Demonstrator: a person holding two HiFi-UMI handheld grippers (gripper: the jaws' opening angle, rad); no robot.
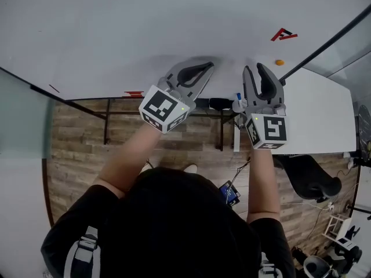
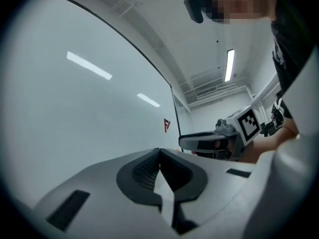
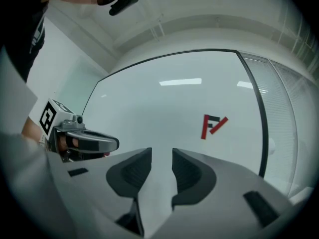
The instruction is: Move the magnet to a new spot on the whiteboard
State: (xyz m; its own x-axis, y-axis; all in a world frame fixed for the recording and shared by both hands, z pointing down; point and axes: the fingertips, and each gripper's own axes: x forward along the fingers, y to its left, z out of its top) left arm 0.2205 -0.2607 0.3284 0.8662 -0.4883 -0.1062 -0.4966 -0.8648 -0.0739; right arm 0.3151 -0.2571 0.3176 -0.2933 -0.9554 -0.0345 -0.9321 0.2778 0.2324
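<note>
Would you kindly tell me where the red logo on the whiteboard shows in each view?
Head view: the red logo sits upper right.
Left gripper view: about centre.
Right gripper view: right of centre.
Shared landmark: the board's dark edge, just beside it.

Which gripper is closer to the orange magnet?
Right. In the head view, the right gripper sits just left of the orange magnet; the left gripper is farther left.

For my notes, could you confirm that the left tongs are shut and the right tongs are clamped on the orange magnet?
Not quite: the right gripper view shows the right tongs open and empty; the orange magnet sits on the whiteboard, apart from them. The left tongs are indeed shut.
</note>
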